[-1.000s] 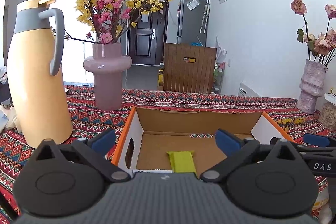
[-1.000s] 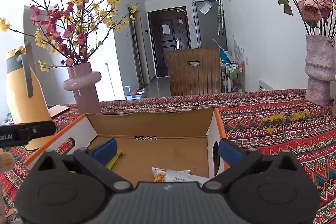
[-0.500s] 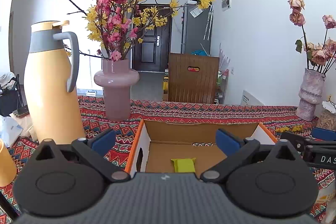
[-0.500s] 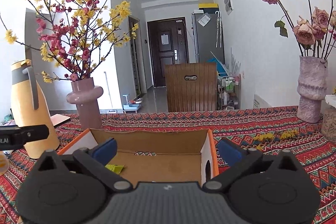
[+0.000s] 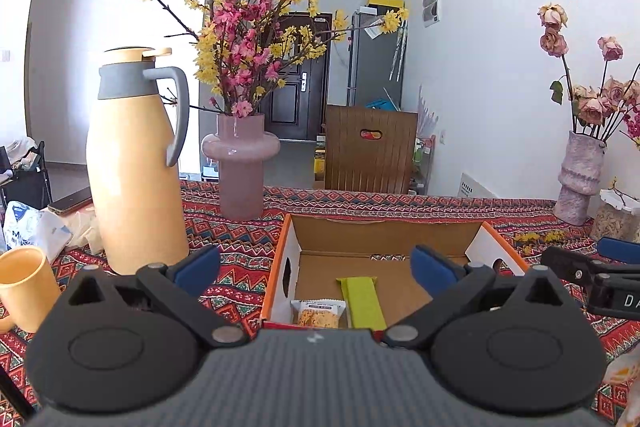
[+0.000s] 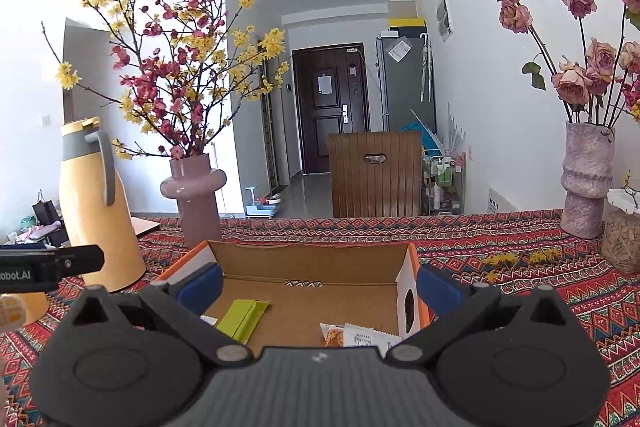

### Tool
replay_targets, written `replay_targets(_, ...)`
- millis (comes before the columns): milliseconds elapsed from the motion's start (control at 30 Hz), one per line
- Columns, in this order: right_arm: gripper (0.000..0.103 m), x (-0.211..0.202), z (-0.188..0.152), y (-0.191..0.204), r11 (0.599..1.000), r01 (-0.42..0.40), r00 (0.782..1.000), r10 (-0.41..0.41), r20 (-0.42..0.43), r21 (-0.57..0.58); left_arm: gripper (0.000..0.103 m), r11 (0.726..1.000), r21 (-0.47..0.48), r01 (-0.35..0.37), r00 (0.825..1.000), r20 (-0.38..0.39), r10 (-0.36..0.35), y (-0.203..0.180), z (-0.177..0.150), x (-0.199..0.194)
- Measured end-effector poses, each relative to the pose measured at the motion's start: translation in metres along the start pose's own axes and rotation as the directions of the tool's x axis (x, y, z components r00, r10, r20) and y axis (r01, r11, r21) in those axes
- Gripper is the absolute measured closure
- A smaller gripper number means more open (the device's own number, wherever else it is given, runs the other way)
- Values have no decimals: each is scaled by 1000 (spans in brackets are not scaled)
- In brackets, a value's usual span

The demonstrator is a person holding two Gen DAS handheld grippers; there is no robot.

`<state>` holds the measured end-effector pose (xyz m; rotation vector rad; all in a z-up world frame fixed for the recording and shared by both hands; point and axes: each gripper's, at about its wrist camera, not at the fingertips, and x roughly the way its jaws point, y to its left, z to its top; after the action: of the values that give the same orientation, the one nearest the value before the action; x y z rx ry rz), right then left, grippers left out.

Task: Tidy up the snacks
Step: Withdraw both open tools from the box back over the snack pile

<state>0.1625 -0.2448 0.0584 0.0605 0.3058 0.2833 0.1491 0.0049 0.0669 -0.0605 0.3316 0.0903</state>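
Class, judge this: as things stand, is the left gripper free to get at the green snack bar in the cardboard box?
Probably yes. The left gripper is open, the box has no lid, and the green snack bar lies uncovered beside the white packet.

Yellow thermos (image 5: 136, 163), pink vase (image 5: 240, 167), mug (image 5: 22, 287)

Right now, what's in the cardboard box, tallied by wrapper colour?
Green snack bar: 1
White cracker packets: 2
Total in the cardboard box: 3 visible. The nearest strip of the box floor is hidden behind both grippers, left and right, each open and empty.
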Motion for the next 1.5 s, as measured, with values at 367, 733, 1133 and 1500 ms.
replay_targets(367, 0, -41, -31, 12, 1000, -12, 1000, 12, -10, 9, 0, 1000, 0, 31, 999, -15, -31, 7, -24, -38)
replay_targets(733, 0, -82, -75, 10, 998, 1, 998, 3, -68, 59, 0, 998, -15, 62, 995, -81, -63, 20, -72, -73)
replay_targets(1133, 0, -138, -116, 11, 999, 45, 993, -44, -113, -2, 0, 998, 5, 65, 989, -132, -64, 21, -100, -108)
replay_targets(1500, 0, -138, -149, 32, 984, 24, 973, -64, -224, -176, 0, 997, 8, 72, 988, -139, -70, 30, -106, -122)
